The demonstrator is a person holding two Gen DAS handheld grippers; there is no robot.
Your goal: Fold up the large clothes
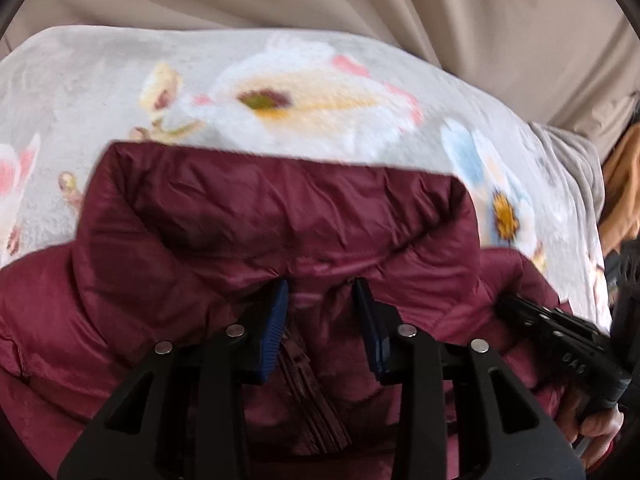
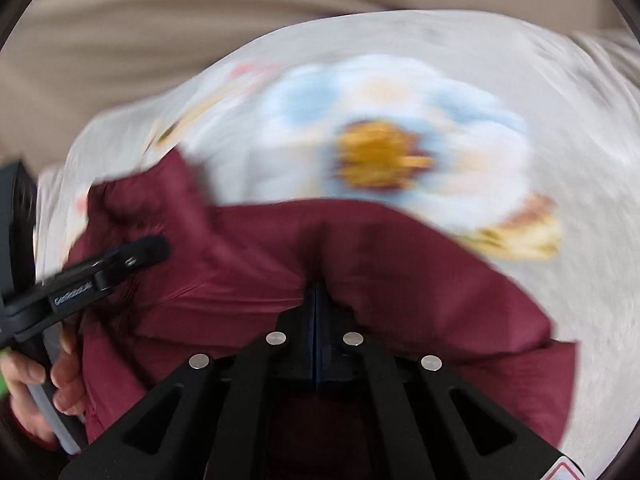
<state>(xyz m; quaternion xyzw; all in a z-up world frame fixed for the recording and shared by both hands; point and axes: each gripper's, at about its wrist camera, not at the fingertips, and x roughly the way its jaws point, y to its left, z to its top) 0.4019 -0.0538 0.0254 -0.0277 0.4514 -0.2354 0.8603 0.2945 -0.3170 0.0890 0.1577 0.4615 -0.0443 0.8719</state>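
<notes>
My left tongs (image 1: 320, 284) stand apart, astride the zipper just below the jacket's collar (image 1: 272, 200). My right tongs (image 2: 316, 288) are pinched tight on a jacket (image 2: 400, 272) fold. The maroon jacket lies on a floral blanket (image 1: 280, 96).
</notes>
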